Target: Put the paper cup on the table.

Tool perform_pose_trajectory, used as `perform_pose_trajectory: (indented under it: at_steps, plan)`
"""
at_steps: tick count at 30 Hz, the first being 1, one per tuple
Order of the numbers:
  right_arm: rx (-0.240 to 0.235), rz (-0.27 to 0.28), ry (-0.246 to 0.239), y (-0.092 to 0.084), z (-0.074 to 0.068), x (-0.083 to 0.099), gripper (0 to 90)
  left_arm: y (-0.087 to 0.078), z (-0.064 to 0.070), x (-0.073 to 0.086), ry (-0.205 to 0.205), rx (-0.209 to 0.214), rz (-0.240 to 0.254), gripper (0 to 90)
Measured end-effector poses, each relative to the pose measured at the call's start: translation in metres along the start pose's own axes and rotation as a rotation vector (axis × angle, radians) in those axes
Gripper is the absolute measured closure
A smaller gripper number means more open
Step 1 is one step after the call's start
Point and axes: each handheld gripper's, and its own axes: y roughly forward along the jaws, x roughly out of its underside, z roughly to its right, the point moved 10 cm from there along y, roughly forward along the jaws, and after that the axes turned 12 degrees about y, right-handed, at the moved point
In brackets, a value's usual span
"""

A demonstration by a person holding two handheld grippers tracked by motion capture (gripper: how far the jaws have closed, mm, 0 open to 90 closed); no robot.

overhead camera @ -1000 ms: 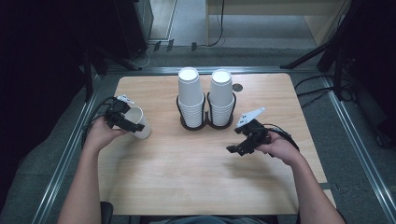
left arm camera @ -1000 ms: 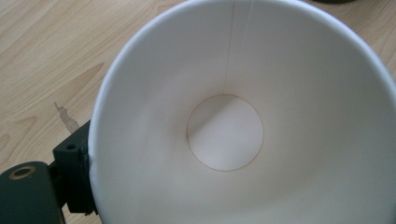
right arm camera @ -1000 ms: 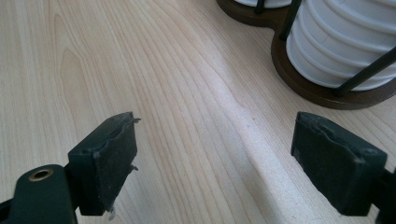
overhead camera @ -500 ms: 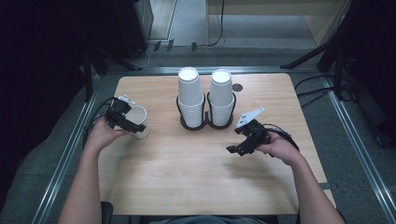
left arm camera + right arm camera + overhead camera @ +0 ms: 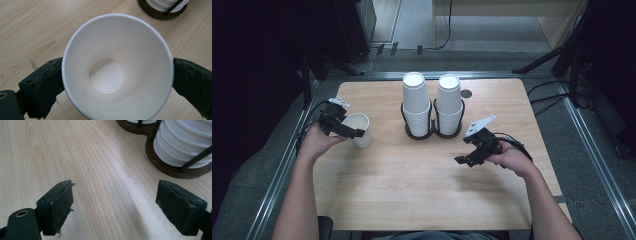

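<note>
Table [image 5: 422, 185]: pale wood top, rounded corners, metal rails at left and right edges.

Cup holder [image 5: 433, 131]: dark two-ring stand, mid-table toward the far edge. Near the right jaw in the right gripper view.

Left cup stack [image 5: 415, 102]: white paper cups, nested mouth down, seated in the holder's left ring.

Right cup stack [image 5: 448, 102]: same kind, in the right ring, touching or just beside its neighbour.

Single paper cup [image 5: 117, 67]: white, empty, mouth open toward the left gripper's camera, side seam visible. At the table's left side, well apart from the holder. Whether resting on the wood or lifted, cannot tell.

Left gripper [image 5: 346, 131]: clamped on the single paper cup, one jaw pressed against each side.

Right gripper [image 5: 114, 207]: jaws spread wide, nothing between them, just above bare wood near the holder's front right.
</note>
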Motion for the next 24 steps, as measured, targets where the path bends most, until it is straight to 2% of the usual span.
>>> perform_pose_trajectory:
  at_steps: [8,12,17,20,22,24]
  plan:
    - [0.001,-0.002,-0.001,0.0,0.0,0.001,14.6,-0.016,-0.001,-0.006,-0.012,-0.013,0.011,1.1]
    - [0.003,-0.004,0.005,-0.001,0.001,0.001,14.6,-0.028,0.001,-0.015,-0.018,-0.015,0.05,1.1]
    - [0.003,-0.005,0.0,0.0,0.001,0.001,14.6,-0.036,0.006,-0.023,-0.028,-0.024,0.062,1.2]
    - [0.004,-0.007,-0.005,0.0,0.0,0.001,14.6,-0.037,0.01,-0.027,-0.028,0.002,0.081,1.2]
    - [0.003,-0.012,-0.008,0.0,-0.001,0.002,14.6,-0.038,0.016,-0.032,-0.011,0.018,0.094,1.2]
    - [0.003,-0.011,-0.007,0.0,0.0,0.002,14.6,-0.037,0.02,-0.036,0.002,0.015,0.101,1.2]
